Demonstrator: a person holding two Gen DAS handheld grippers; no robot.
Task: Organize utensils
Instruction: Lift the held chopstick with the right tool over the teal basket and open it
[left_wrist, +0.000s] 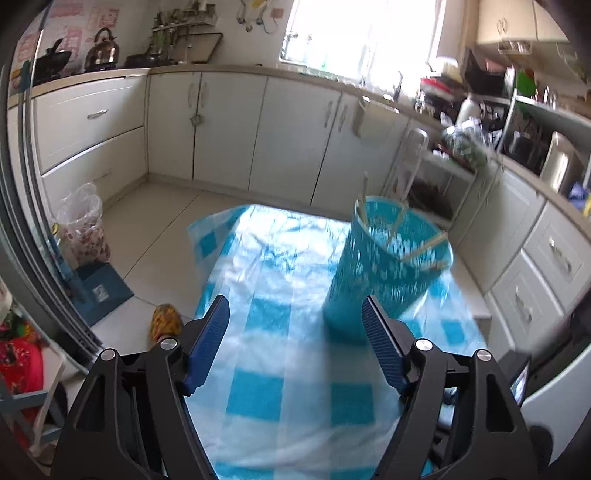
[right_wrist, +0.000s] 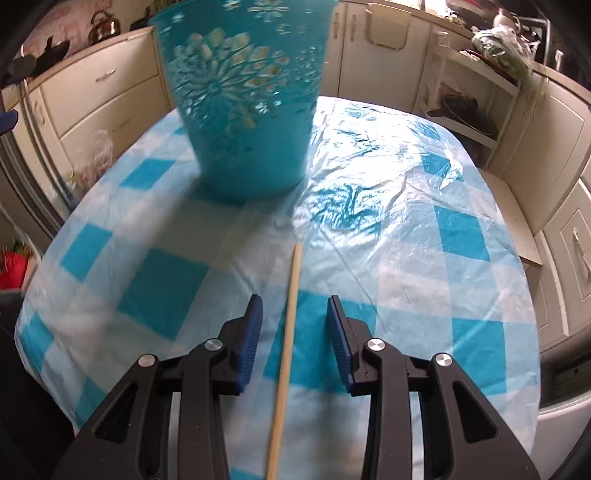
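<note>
Counting chopsticks: one (right_wrist: 287, 343) lying on tabletop (right_wrist: 461, 236); about four inside basket (left_wrist: 388, 258).
Writing: none legible.
Left gripper (left_wrist: 295, 325) jaws: wide apart, empty.
Right gripper (right_wrist: 295, 325) jaws: partly apart, straddling the chopstick, pads not touching.

Two handheld grippers, the left gripper (left_wrist: 295, 317) and right gripper (right_wrist: 294, 317), share black angular frames, ribbed blue finger pads (left_wrist: 208, 339) and round silver screws (right_wrist: 373, 345).

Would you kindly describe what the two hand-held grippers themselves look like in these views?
The left hand-held gripper and the right hand-held gripper look identical: black angular link arms with triangular cut-outs, round silver pivot bolts, and two flat fingers faced with ribbed blue pads. No cables, markings or sleeves are visible.
</note>
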